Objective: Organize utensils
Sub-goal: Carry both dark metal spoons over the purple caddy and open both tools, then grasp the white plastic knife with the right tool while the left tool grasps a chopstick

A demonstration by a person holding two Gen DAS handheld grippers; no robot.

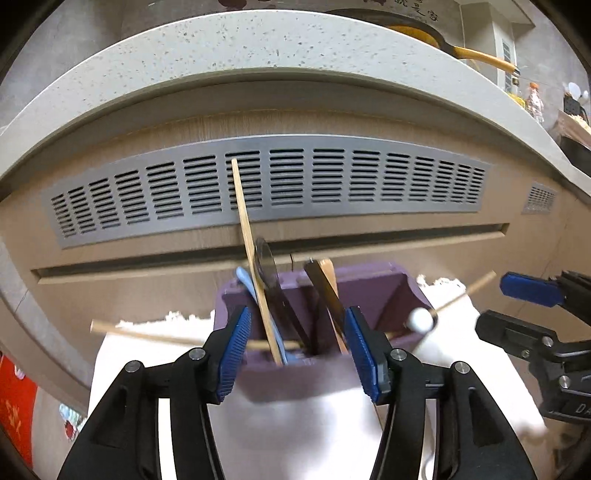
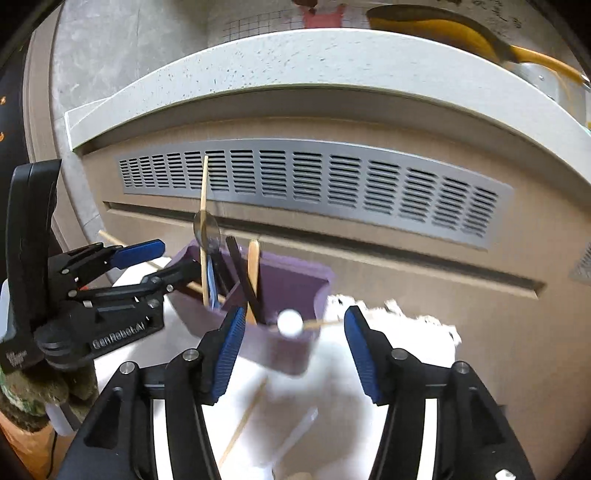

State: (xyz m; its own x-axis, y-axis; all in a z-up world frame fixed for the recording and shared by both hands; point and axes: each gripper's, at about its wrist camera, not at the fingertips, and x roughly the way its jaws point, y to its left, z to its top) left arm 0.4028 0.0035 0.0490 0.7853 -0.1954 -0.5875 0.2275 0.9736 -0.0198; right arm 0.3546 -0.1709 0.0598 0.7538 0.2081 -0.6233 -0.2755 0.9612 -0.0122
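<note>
A purple utensil holder (image 1: 373, 295) (image 2: 291, 284) stands on a white cloth. It holds an upright wooden chopstick (image 1: 245, 236) (image 2: 203, 206), a metal spoon (image 1: 266, 264) (image 2: 207, 227), a blue utensil (image 1: 245, 278), a dark utensil and a wooden one (image 1: 327, 275) (image 2: 253, 258). A thin stick with a white ball (image 1: 422, 320) (image 2: 290, 323) lies across the holder's rim. My left gripper (image 1: 295, 358) is open just before the holder, empty. My right gripper (image 2: 291, 354) is open and empty before the holder's right part; it shows in the left wrist view (image 1: 517, 306).
The white cloth (image 1: 314, 424) (image 2: 369, 369) covers the surface. Another wooden stick (image 2: 243, 424) lies on it near my right gripper, and one (image 1: 147, 334) lies left of the holder. Behind stands a cabinet front with a metal vent (image 1: 269, 184) under a speckled counter; a yellow pan (image 1: 424, 33) sits on top.
</note>
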